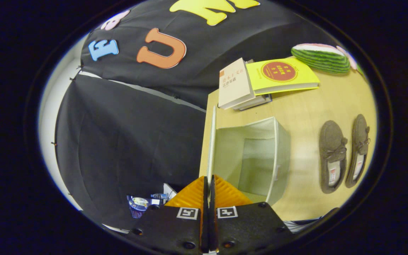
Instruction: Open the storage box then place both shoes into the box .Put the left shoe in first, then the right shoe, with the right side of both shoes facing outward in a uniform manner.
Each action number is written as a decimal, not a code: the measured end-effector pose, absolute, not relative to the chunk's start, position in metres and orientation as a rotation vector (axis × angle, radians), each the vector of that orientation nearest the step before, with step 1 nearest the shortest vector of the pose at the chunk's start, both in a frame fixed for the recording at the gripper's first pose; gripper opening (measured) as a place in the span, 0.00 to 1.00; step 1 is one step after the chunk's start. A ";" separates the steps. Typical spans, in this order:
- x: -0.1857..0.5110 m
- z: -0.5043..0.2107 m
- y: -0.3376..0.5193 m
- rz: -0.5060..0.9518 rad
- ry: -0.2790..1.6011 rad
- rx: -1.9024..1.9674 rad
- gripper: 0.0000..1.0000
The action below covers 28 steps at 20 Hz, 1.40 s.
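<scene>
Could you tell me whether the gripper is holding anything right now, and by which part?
The gripper is pinching the storage box lid at its near edge.

place: recording booth | evidence: black cloth wall (129, 134), wooden table (303, 109), stacked books (260, 85)

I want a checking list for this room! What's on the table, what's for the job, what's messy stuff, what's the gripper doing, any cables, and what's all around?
Surface: wooden table.
Job's things: box open, lid swung up at the table's edge, nothing seen inside; two shoes side by side on the table beyond the box.
Clutter: books stacked; watermelon cushion.
Gripper: gripper with fingers together at the lid's near end, holding nothing.
Cables: nothing seen.
Surroundings: black cloth; small packets below the table.
</scene>
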<state>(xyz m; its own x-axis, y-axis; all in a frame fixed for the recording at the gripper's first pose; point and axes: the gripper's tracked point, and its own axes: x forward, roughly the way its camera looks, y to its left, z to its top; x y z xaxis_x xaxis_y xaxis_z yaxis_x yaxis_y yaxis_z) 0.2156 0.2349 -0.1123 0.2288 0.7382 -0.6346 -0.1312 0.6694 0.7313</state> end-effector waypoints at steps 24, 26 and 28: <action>0.196 -0.136 0.377 0.698 1.136 0.422 1.00; 0.195 -0.145 0.360 0.690 1.130 0.364 1.00; 0.197 -0.160 0.335 0.663 1.140 0.299 1.00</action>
<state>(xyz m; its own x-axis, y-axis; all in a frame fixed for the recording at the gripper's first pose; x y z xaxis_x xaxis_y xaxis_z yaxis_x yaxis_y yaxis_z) 0.1965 0.3349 -0.1600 0.2557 0.6244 -0.7381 -0.3326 0.7736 0.5393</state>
